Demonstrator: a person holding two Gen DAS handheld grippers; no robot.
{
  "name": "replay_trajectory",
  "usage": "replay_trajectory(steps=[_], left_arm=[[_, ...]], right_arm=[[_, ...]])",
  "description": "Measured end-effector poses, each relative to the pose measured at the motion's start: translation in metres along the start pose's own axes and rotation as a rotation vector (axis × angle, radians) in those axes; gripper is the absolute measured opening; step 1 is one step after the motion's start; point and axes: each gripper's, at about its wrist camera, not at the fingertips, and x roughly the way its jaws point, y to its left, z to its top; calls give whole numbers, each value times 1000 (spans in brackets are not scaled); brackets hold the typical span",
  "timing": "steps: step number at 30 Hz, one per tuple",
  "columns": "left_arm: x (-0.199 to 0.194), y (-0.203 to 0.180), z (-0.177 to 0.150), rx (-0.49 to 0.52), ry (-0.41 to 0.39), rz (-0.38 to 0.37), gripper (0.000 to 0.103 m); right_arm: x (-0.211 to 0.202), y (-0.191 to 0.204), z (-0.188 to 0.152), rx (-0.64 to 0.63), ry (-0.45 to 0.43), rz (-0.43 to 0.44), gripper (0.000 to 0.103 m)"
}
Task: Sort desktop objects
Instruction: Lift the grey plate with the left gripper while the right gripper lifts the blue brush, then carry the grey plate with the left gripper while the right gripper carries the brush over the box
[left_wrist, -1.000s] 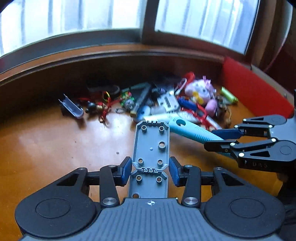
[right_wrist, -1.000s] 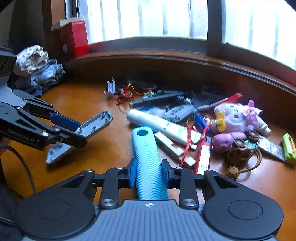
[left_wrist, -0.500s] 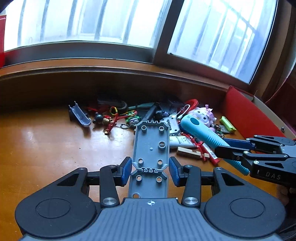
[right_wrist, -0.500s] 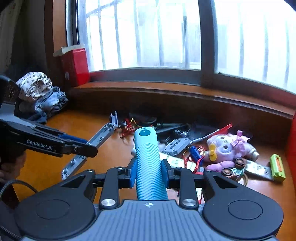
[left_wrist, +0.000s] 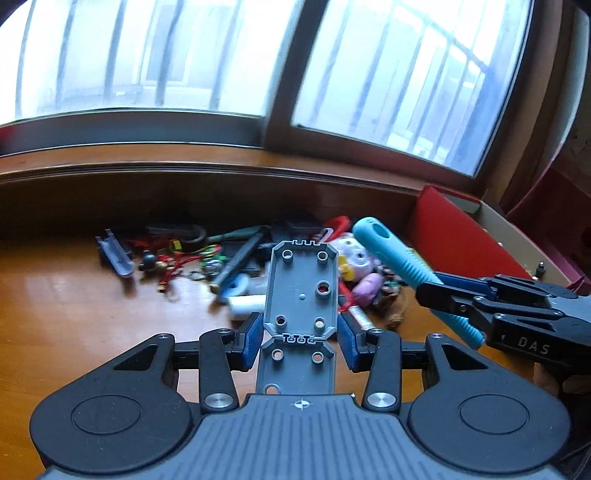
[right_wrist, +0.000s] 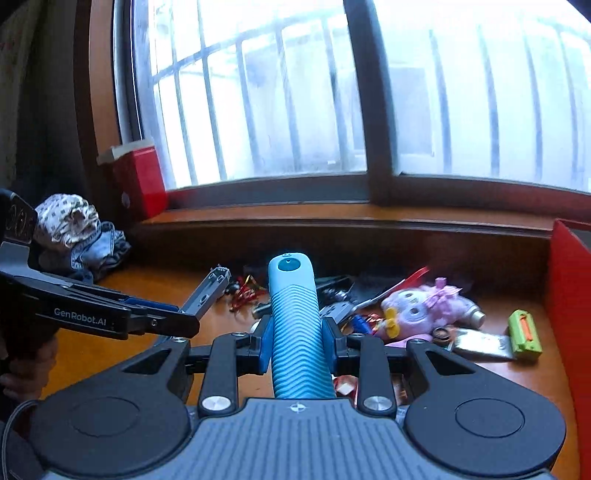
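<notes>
Left wrist view: left gripper (left_wrist: 301, 338) clamped on a grey perforated plate (left_wrist: 301, 291), blue pads against both long edges, plate pointing forward and lifted off the wooden desk (left_wrist: 74, 306). Beyond it, a heap of small items: a grey clip (left_wrist: 114, 254) at the left end, a black rod (left_wrist: 240, 260), a pale plush toy (left_wrist: 356, 264). At right, the right gripper (left_wrist: 448, 295) pinches a ribbed blue handle (left_wrist: 402, 267), which slants up toward the left above the heap; a red box (left_wrist: 458, 240) stands behind it. Right wrist view: right gripper (right_wrist: 297, 343) closed around the blue handle (right_wrist: 295, 328), handle running straight ahead, its rounded tip with a dark spot. Only this view shows a green-and-orange item (right_wrist: 524, 334) beside the plush toy (right_wrist: 424, 310), bundled clothes (right_wrist: 77, 236) at far left, and a second red box (right_wrist: 142, 182) on the sill. The left gripper (right_wrist: 184, 319) enters from the left, holding the grey plate (right_wrist: 208, 297) edge-on.
</notes>
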Motion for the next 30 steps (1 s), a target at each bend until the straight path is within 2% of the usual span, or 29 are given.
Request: replay_trajectory(steps=[5, 22, 30], left_arm=[[8, -24, 3, 8, 11, -4, 44], [38, -96, 17, 31, 8, -40, 44], [45, -122, 28, 43, -7, -34, 44]], right_arm=[[-13, -18, 0, -3, 3, -5, 30], [-64, -98, 2, 40, -72, -85, 30], [-79, -133, 6, 58, -114, -104, 30]])
